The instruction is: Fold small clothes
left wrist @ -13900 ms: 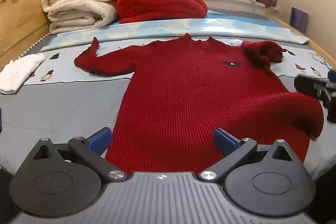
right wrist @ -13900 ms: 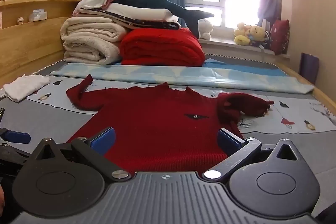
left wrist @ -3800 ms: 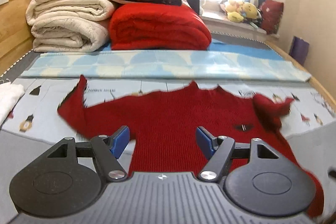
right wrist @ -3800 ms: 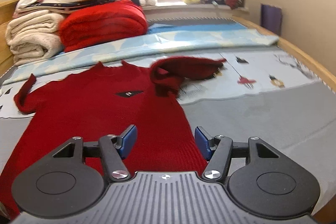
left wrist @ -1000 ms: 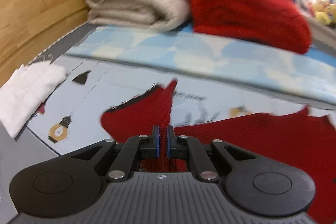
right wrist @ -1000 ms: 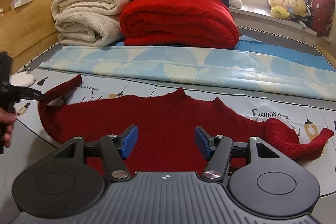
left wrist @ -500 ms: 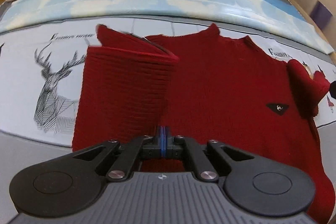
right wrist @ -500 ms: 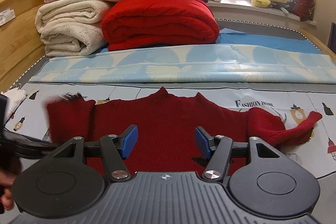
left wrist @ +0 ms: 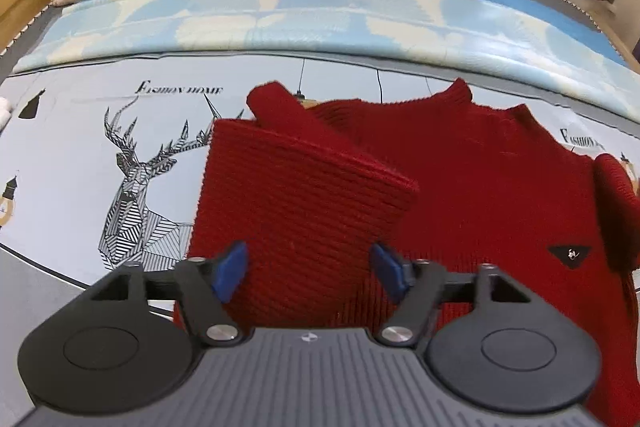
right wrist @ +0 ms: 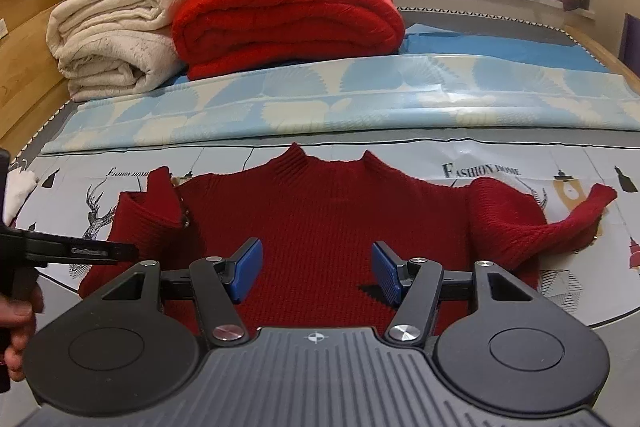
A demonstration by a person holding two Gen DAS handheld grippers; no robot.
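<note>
Red sweater flat on the printed sheet, its sleeve folded over the body just ahead of the left gripper, jaws wide apart and holding nothing, right gripper also wide open and empty above the chest, other sleeve bunched beyond its outer jaw, perhaps slightly raised.

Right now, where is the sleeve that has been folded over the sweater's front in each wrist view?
Left wrist: the folded sleeve fills the centre, just above the open left gripper.
Right wrist: the same sleeve sits at centre-left, beside the left gripper's black fingers.
Shared landmark: the sweater's collar, right of the sleeve in both.
</note>
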